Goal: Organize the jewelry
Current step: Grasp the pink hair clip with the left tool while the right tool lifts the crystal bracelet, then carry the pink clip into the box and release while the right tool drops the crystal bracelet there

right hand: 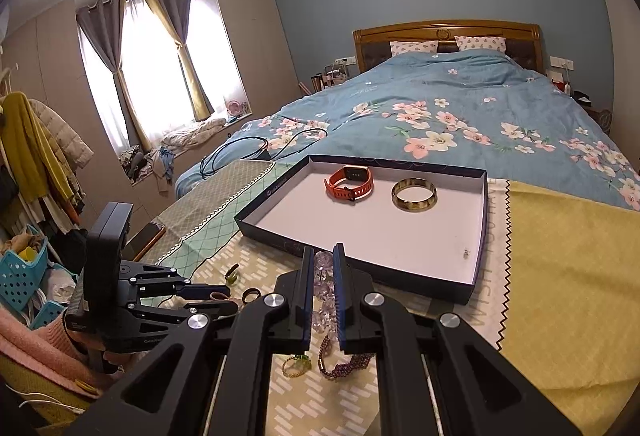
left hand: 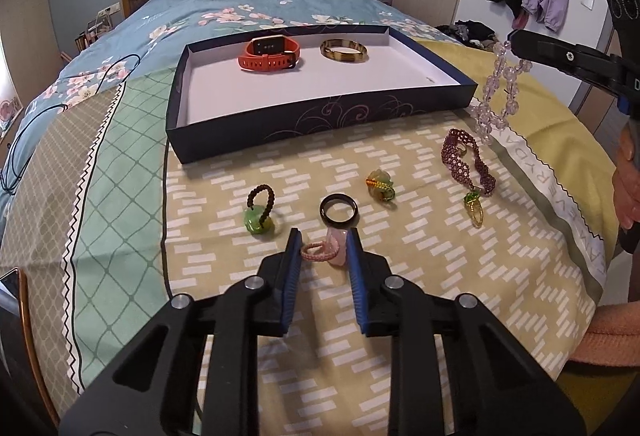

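A dark blue box lid (left hand: 280, 124) with a white inside lies on the bed; it holds an orange watch (left hand: 269, 53) and a yellow-brown bangle (left hand: 344, 50). My right gripper (right hand: 323, 268) is shut on a clear lilac bead bracelet (left hand: 498, 92), which hangs in the air by the lid's near right corner. My left gripper (left hand: 323, 240) is open, its jaws around a pink woven ring with a pink stone (left hand: 326, 249). On the cloth lie a black ring (left hand: 339, 209), a green stone on a dark bead loop (left hand: 259, 212), a green-orange charm (left hand: 380, 185), a purple beaded bracelet (left hand: 468, 158) and a green-gold pendant (left hand: 474, 206).
The patterned cloth (left hand: 400, 276) covers the bed's foot, with the blue flowered duvet (right hand: 460, 116) behind the lid. A black cable (left hand: 24, 144) lies at the left. A phone (right hand: 146, 236) sits at the bed's left edge. The lid also shows in the right wrist view (right hand: 400, 236).
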`<state>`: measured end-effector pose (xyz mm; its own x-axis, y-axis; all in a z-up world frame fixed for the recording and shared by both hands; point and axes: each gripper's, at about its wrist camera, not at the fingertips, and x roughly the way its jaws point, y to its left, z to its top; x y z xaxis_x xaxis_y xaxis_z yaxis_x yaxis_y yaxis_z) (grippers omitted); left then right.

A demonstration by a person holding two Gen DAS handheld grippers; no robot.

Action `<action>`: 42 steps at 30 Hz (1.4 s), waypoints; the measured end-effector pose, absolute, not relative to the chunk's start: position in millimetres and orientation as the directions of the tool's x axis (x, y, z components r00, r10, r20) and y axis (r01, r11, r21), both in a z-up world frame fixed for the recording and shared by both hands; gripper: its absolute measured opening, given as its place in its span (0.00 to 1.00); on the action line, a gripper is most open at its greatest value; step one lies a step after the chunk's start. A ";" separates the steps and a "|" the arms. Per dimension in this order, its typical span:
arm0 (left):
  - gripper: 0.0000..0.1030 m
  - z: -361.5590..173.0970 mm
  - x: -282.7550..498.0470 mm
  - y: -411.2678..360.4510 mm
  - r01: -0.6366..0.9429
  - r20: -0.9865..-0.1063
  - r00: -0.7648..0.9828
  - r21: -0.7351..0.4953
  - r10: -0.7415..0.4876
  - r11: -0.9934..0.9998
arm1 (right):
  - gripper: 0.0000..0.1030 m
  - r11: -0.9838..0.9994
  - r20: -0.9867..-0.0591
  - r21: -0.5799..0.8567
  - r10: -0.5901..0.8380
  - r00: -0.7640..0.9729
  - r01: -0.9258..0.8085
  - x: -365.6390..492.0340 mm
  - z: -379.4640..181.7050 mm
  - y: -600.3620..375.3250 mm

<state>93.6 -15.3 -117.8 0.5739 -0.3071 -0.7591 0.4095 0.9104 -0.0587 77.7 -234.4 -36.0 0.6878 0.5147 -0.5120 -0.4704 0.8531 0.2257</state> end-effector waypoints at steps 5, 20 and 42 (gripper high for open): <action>0.17 -110.1 92.6 -13.0 0.415 -0.739 0.585 -0.079 -0.333 0.906 | 0.07 0.853 -0.504 0.226 0.516 0.692 -0.471 80.0 -34.3 -233.6; 0.15 -60.9 107.9 -14.7 0.443 -0.641 0.667 -0.069 -0.380 0.894 | 0.07 0.865 -0.462 0.196 0.496 0.735 -0.461 104.4 -11.7 -238.2; 0.15 -46.4 193.5 -32.6 0.425 -0.627 0.702 -0.013 -0.339 0.905 | 0.07 0.878 -0.515 0.247 0.478 0.712 -0.411 190.3 -27.0 -227.6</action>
